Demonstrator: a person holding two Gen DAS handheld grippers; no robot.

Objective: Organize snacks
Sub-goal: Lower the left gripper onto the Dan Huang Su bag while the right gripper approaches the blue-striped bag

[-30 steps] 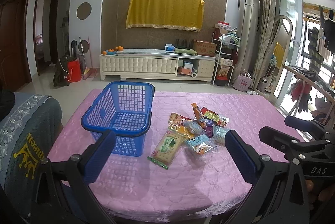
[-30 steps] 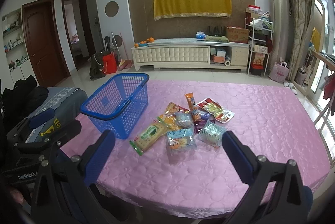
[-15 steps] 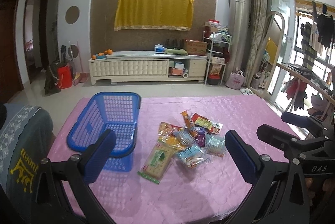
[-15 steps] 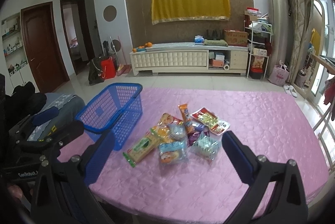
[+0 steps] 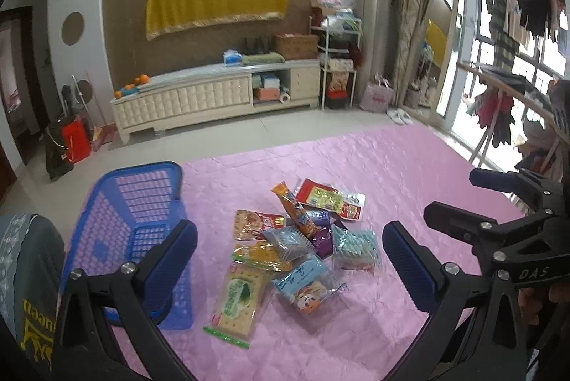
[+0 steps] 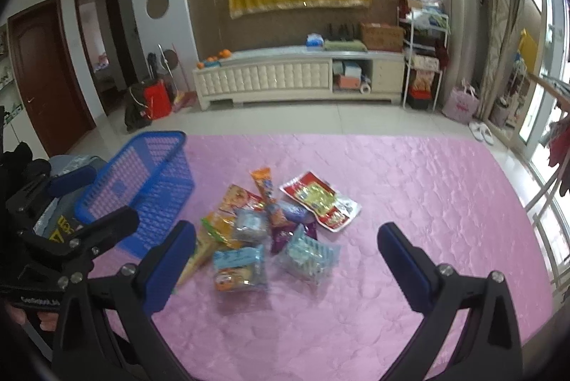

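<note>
A pile of several snack packets lies in the middle of the pink tablecloth; it also shows in the right wrist view. A green cracker pack lies at its near left. An empty blue plastic basket stands left of the pile, also in the right wrist view. My left gripper is open and empty, hovering over the near side of the pile. My right gripper is open and empty, also above the near packets.
A grey cloth-covered chair back stands at the table's left edge. Beyond the table are tiled floor, a white TV cabinet and a drying rack at the right. Pink tablecloth lies bare right of the pile.
Both grippers have moved forward and tilted down toward the snack pile, which now sits lower and larger in both views. Both stay open.
</note>
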